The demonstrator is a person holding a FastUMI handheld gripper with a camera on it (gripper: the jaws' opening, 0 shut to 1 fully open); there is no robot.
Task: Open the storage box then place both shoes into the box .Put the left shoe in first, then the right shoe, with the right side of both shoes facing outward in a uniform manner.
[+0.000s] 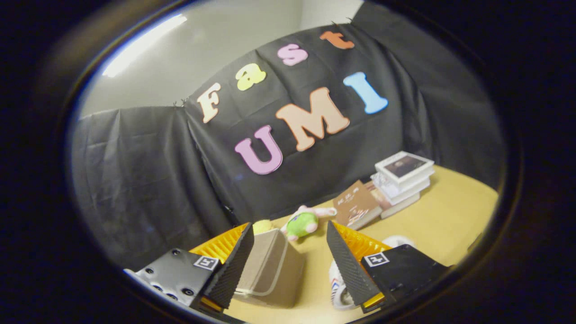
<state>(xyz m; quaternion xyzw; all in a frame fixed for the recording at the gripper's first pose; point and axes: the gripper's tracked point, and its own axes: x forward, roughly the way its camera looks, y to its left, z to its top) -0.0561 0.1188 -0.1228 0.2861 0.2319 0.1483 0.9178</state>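
Note:
My gripper is held above the table, tilted, with its fingers wide apart and nothing between them. Below and just ahead of the left finger stands the beige storage box, with a pale rim along its top edge; I cannot tell whether its lid is open. A white shoe with coloured stripes lies on the table under the right finger, mostly hidden by it. A second white rounded shape peeks out just beyond that finger.
A green and pink plush toy lies beyond the box, near the cloth wall, with a yellow object beside it. A brown book leans against a stack of books at the far right of the tan table.

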